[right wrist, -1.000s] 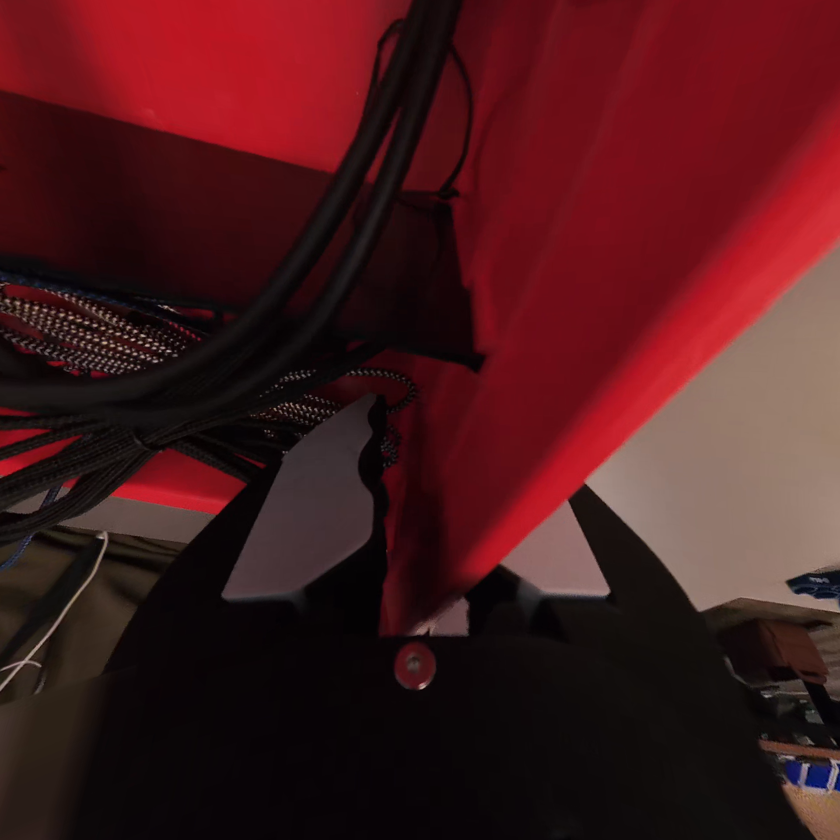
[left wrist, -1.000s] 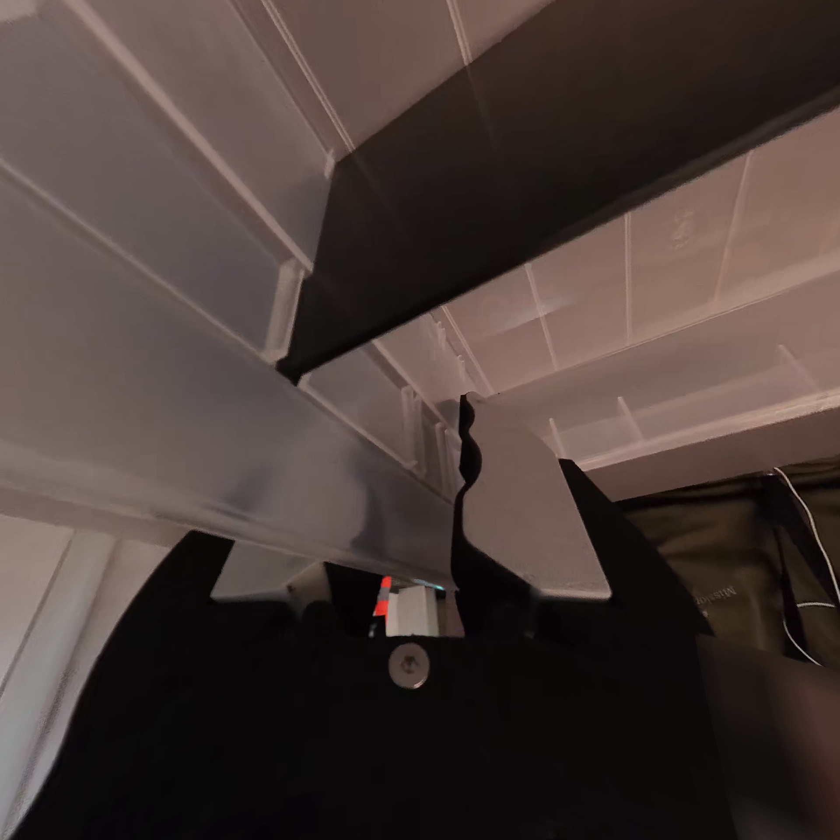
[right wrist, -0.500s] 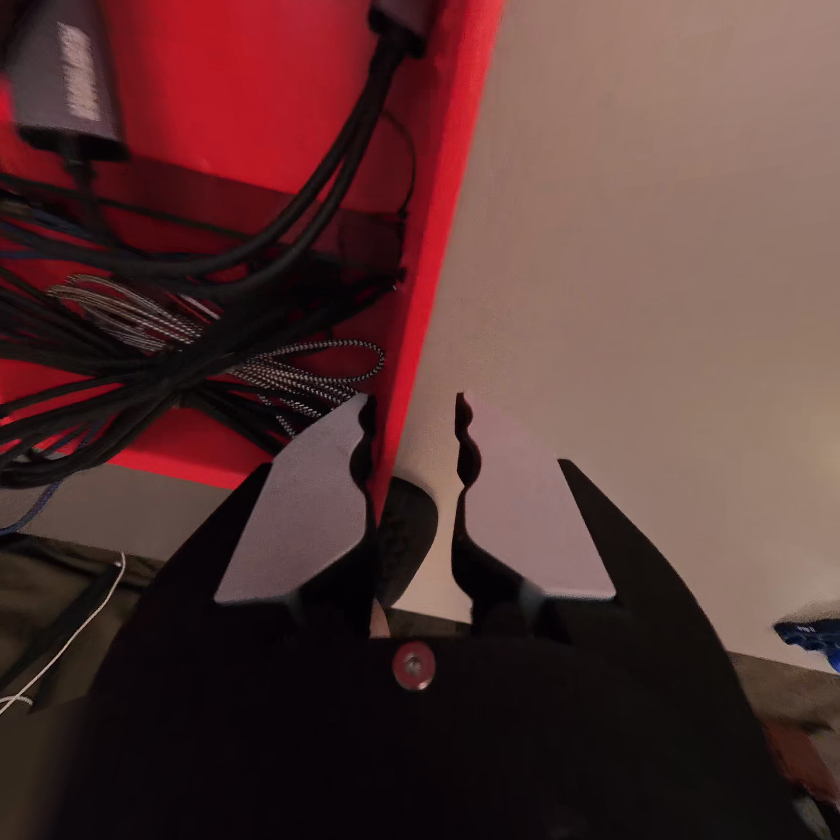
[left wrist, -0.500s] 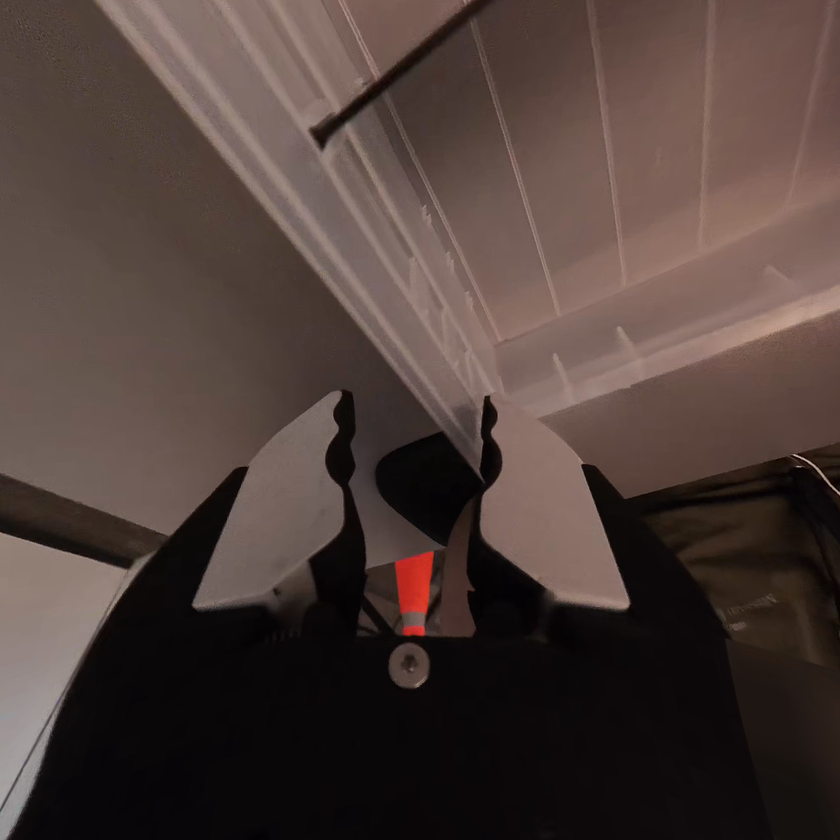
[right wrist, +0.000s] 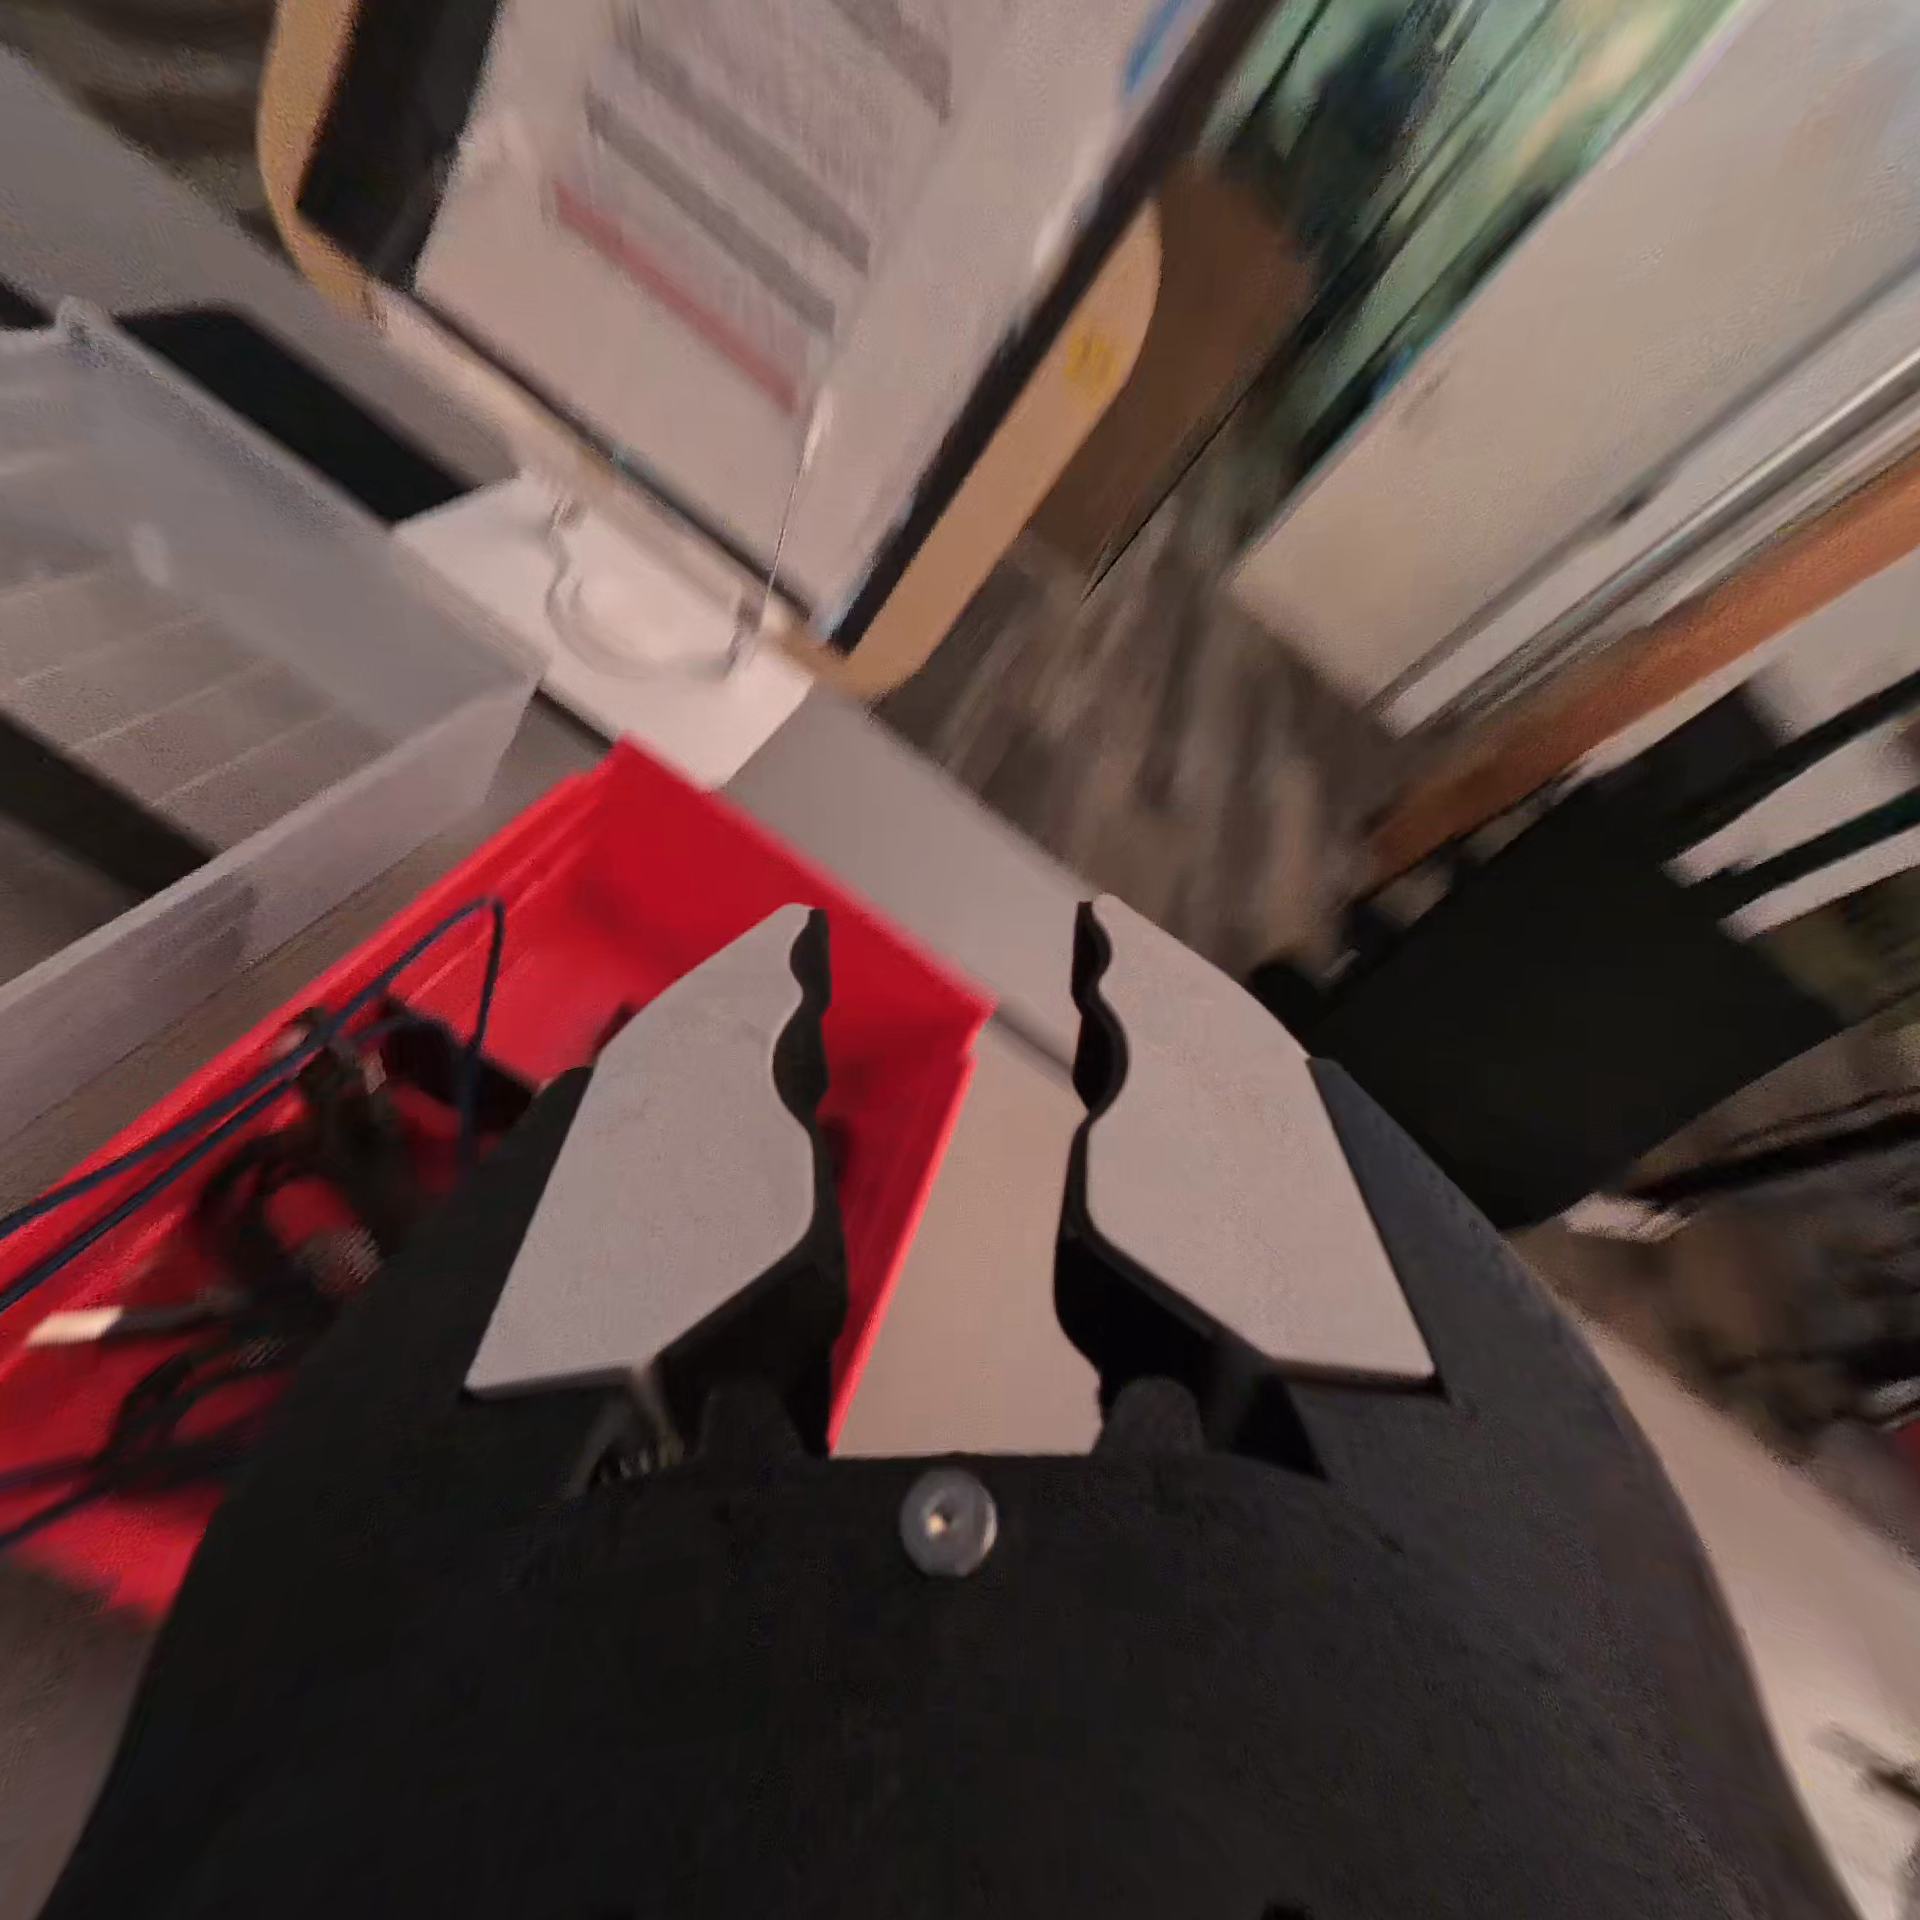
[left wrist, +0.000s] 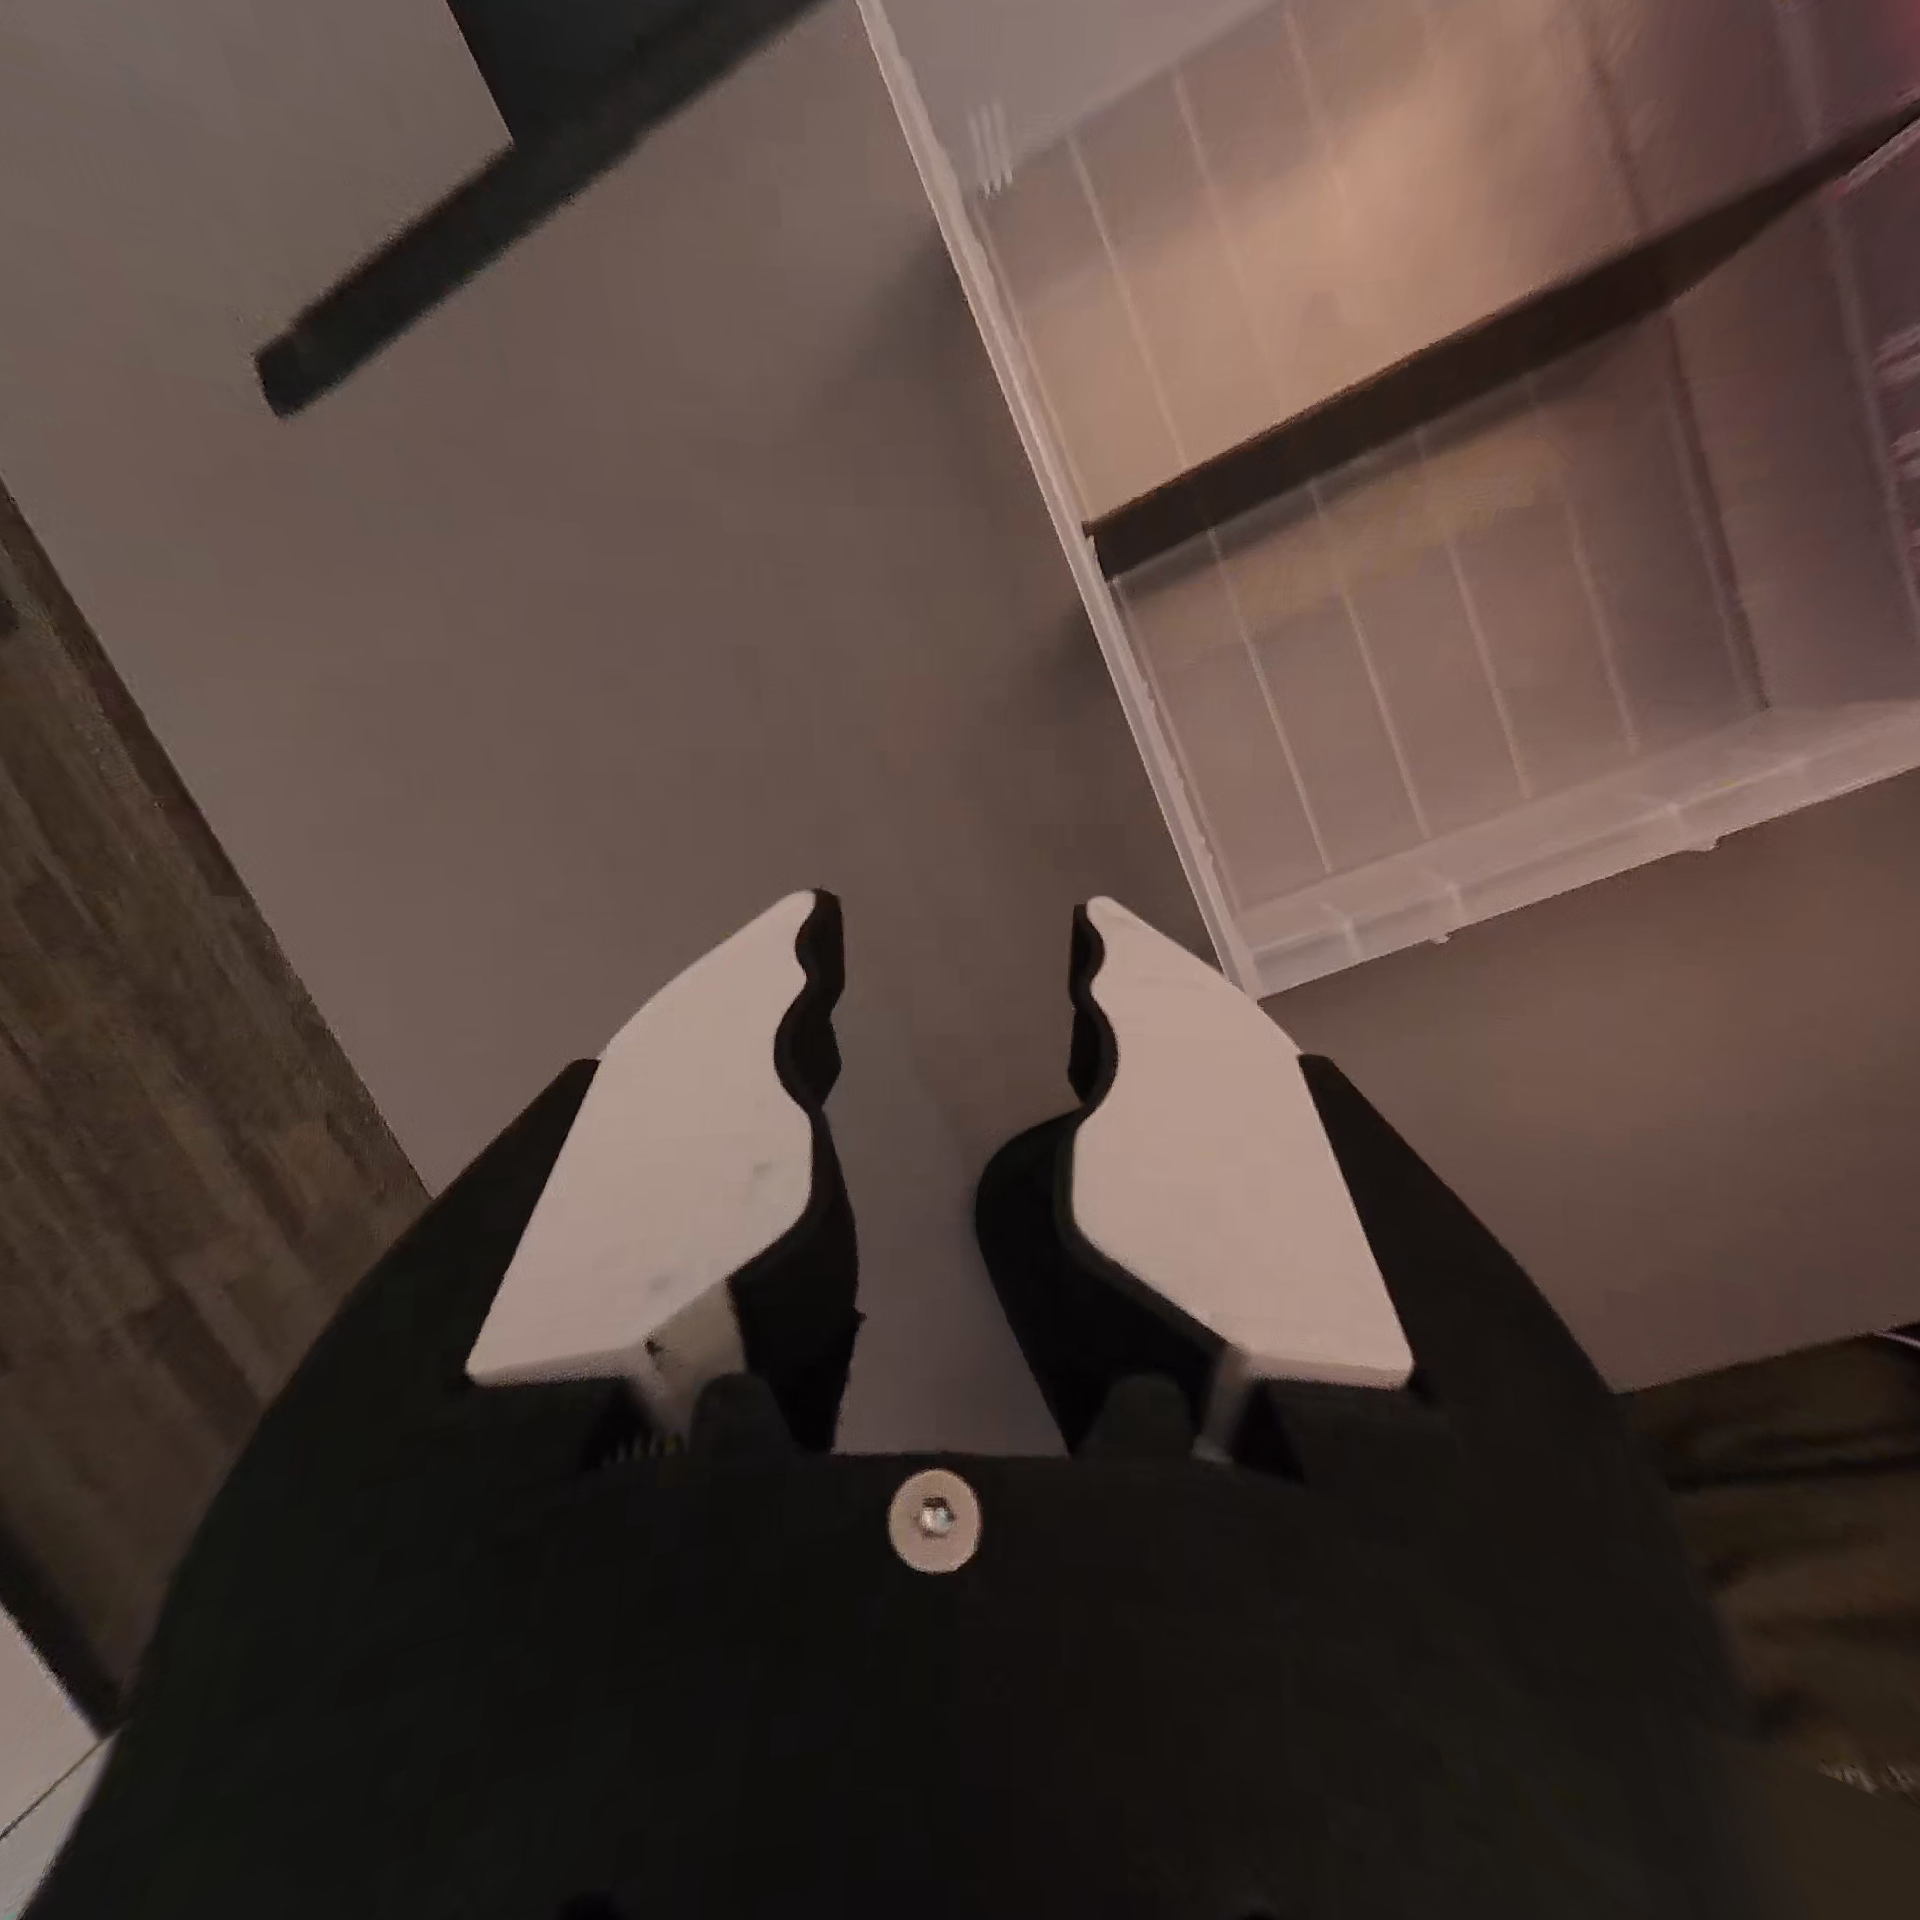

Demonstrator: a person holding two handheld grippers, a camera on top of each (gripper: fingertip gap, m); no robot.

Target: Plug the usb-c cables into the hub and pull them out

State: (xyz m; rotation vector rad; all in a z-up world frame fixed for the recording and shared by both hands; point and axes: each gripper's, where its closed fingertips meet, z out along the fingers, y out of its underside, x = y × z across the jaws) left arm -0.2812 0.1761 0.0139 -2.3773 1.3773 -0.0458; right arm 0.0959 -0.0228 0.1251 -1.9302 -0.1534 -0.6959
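Both hand-held grippers, left and right, gape empty; steady first, then reach left into red bin for cables.

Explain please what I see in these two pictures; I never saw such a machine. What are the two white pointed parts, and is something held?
There is no robot arm here. A person holds a hand tool in each hand, and each tool has a camera looking forward along its two white fingers. One picture comes from the left gripper, the other from the right gripper. Both stand open and hold nothing. The left view shows a grey table and a clear plastic bin at the right. The right view, blurred by motion, shows a red tray with dark cables in it, just left of the gripper. I cannot make out a hub for certain.
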